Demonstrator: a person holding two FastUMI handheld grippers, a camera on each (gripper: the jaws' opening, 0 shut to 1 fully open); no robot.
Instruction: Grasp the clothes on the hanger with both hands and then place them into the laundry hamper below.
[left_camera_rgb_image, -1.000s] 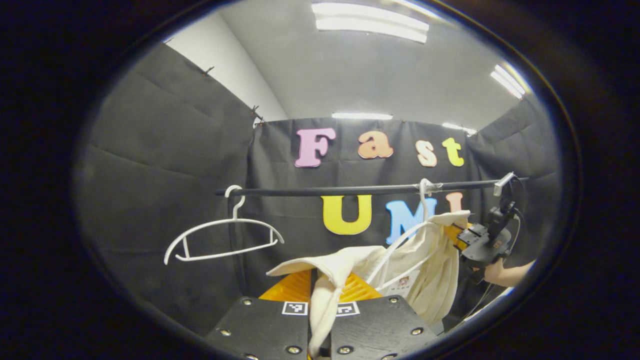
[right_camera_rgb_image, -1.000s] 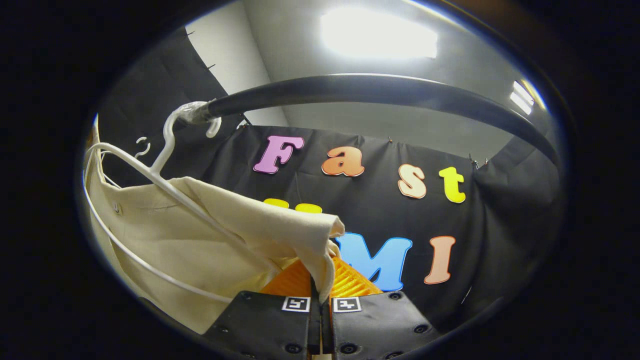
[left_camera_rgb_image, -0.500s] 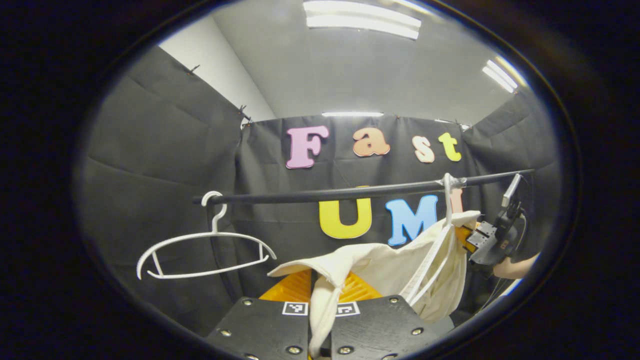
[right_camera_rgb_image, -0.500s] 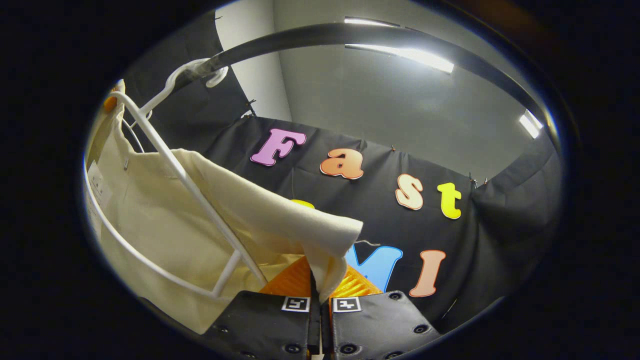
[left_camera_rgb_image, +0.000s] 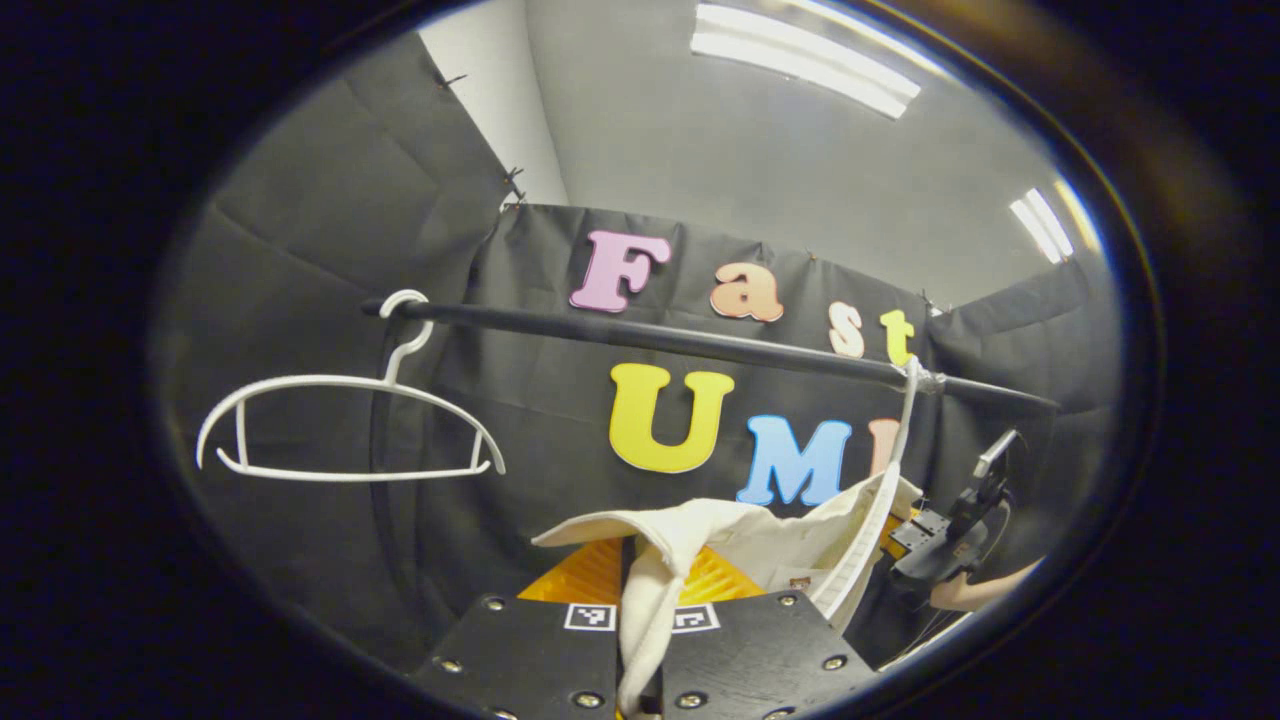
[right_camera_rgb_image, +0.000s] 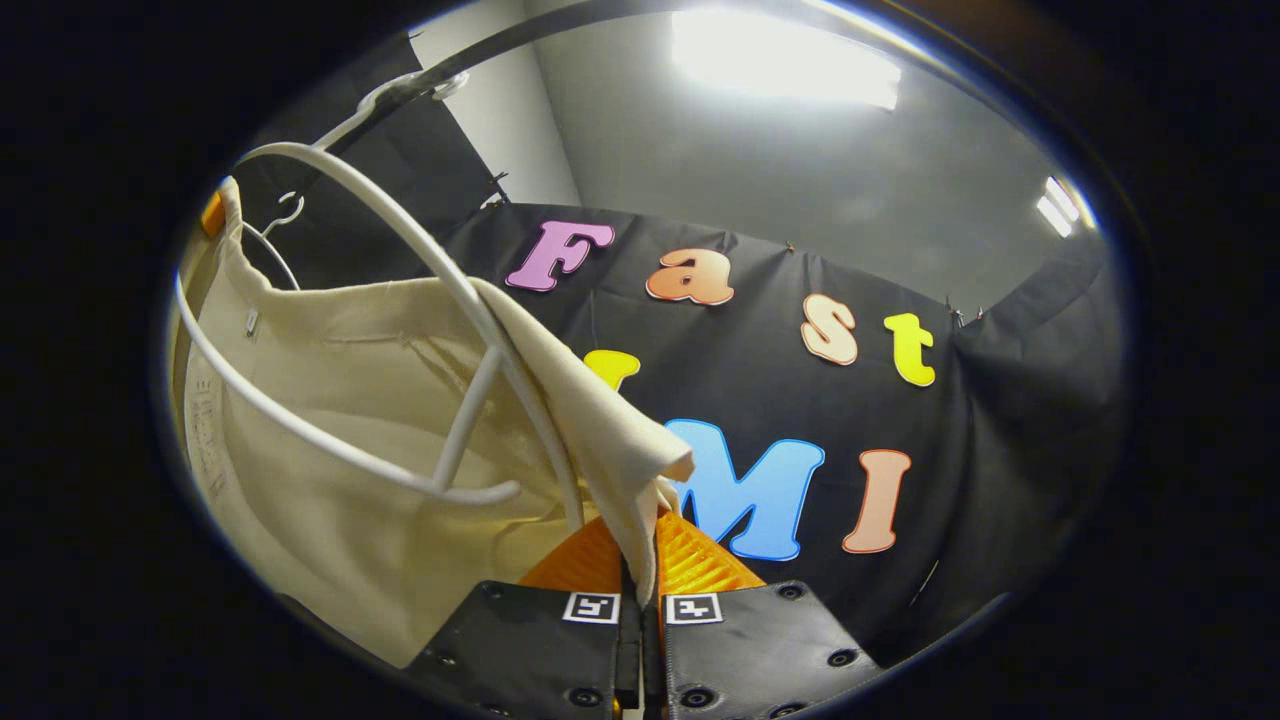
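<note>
A cream garment (left_camera_rgb_image: 740, 540) hangs between my two grippers. My left gripper (left_camera_rgb_image: 640, 575) is shut on one corner of the cloth. In the right gripper view my right gripper (right_camera_rgb_image: 640, 560) is shut on another corner of the same garment (right_camera_rgb_image: 380, 450). A white hanger (right_camera_rgb_image: 440, 330) still lies inside the garment, its hook up on the black rail (right_camera_rgb_image: 480, 45). In the left gripper view that hanger (left_camera_rgb_image: 880, 500) slants down from the rail (left_camera_rgb_image: 700, 345), and the right gripper (left_camera_rgb_image: 945, 545) with the hand holding it shows at the far right.
A second, bare white hanger (left_camera_rgb_image: 340, 420) hangs at the rail's left end in the left gripper view. Black cloth walls close in the booth on three sides.
Both grippers have dropped lower with the garment, so the rail now sits higher in both views. The garment's hanger has tilted steeply and the cloth has slid down along it.
</note>
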